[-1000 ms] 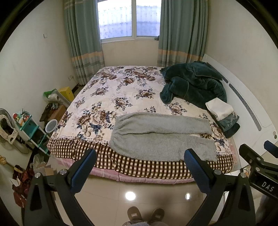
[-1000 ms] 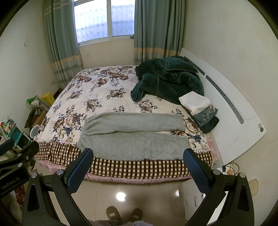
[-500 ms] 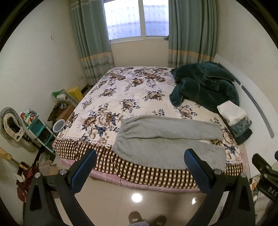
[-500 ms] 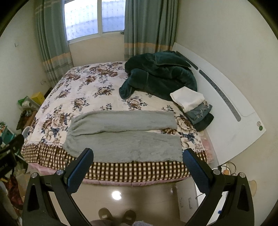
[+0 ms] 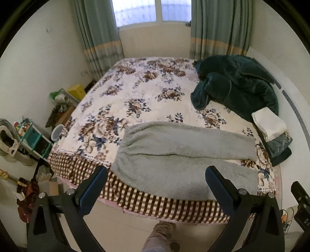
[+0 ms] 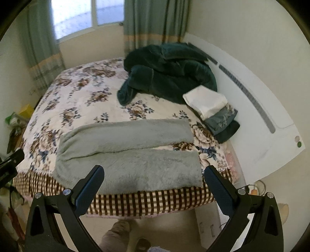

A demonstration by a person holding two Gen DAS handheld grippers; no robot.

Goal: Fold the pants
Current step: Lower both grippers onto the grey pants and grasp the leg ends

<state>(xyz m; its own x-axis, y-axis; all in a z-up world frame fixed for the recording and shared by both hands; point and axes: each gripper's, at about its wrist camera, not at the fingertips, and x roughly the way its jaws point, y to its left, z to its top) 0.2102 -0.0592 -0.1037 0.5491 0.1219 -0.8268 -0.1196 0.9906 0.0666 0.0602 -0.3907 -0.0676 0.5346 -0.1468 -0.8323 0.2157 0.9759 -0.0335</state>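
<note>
Lying flat on the bed (image 5: 147, 93), grey fleece pants (image 5: 180, 157) sit just ahead of both left tongs (image 5: 156, 178) and right tongs (image 6: 154, 178), each spread wide, empty, not touching cloth.

The near corner of the fluffy grey pants (image 5: 180, 164) is covered by a dark blue finger pad (image 5: 219, 188) in the left wrist view. The cluttered teal shelf unit (image 5: 33, 135) holds items too small to identify. Blur softens the window (image 6: 81, 17) in the right wrist view.
</note>
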